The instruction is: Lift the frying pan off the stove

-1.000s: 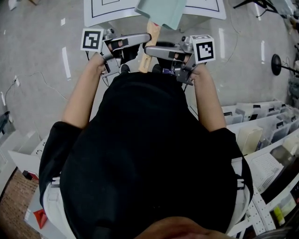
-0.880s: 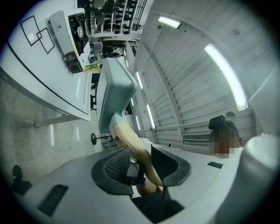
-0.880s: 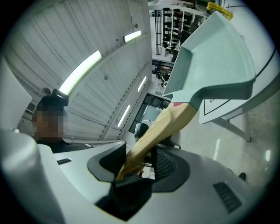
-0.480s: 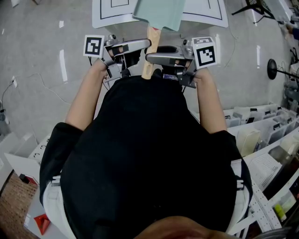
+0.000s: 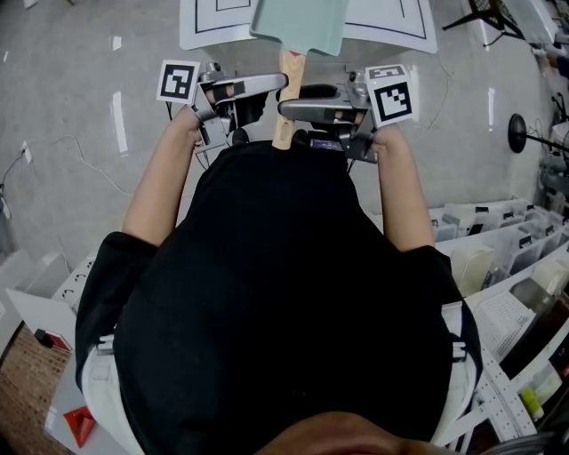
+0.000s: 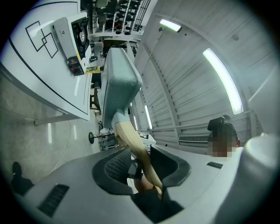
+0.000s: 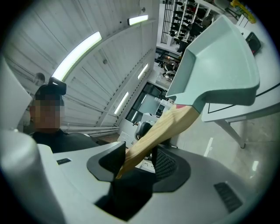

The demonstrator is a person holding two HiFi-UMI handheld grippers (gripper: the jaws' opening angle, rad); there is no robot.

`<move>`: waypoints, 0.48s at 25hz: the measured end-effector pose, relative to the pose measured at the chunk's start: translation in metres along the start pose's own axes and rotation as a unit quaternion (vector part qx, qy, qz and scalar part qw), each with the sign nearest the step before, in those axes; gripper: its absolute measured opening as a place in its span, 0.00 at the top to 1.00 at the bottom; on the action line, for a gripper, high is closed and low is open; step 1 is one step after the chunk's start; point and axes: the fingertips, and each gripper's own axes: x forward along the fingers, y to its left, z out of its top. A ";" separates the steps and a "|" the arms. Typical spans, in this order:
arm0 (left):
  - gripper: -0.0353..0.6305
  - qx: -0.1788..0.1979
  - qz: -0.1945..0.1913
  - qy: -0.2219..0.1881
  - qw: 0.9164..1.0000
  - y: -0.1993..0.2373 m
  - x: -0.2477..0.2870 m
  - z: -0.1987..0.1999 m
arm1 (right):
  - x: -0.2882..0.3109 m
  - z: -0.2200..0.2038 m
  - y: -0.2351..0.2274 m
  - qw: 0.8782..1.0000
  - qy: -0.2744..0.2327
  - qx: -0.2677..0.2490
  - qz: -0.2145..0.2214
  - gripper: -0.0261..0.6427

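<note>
The pale green frying pan (image 5: 298, 22) hangs in the air in front of the person's chest, its wooden handle (image 5: 285, 107) pointing back at the body. My left gripper (image 5: 277, 83) reaches in from the left and is shut on the handle. In the left gripper view the handle (image 6: 133, 146) runs down between the dark pads (image 6: 116, 166), with the pan (image 6: 118, 83) above them. My right gripper (image 5: 289, 108) comes from the right and is shut on the same handle. In the right gripper view the handle (image 7: 162, 131) lies between the jaws and the pan (image 7: 218, 65) sits upper right.
A white table (image 5: 391, 22) with black outlined squares lies beyond the pan. An appliance (image 6: 72, 39) stands on that table (image 6: 39, 70). Shelves with white bins (image 5: 498, 240) are at the right. A round stand base (image 5: 518, 131) sits on the grey floor.
Pan and both grippers have shifted only slightly in the head view, a little down and to the right. Both grippers stay on the wooden handle.
</note>
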 end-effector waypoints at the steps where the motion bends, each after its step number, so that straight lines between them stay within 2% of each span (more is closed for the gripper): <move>1: 0.72 0.002 -0.004 -0.002 1.000 0.000 0.000 0.001 | 0.000 0.001 -0.001 1.000 0.001 -0.001 0.002 0.66; 12: 0.72 0.013 -0.022 0.001 1.000 -0.005 0.000 0.000 | 0.000 0.000 0.005 1.000 0.014 -0.015 0.002 0.66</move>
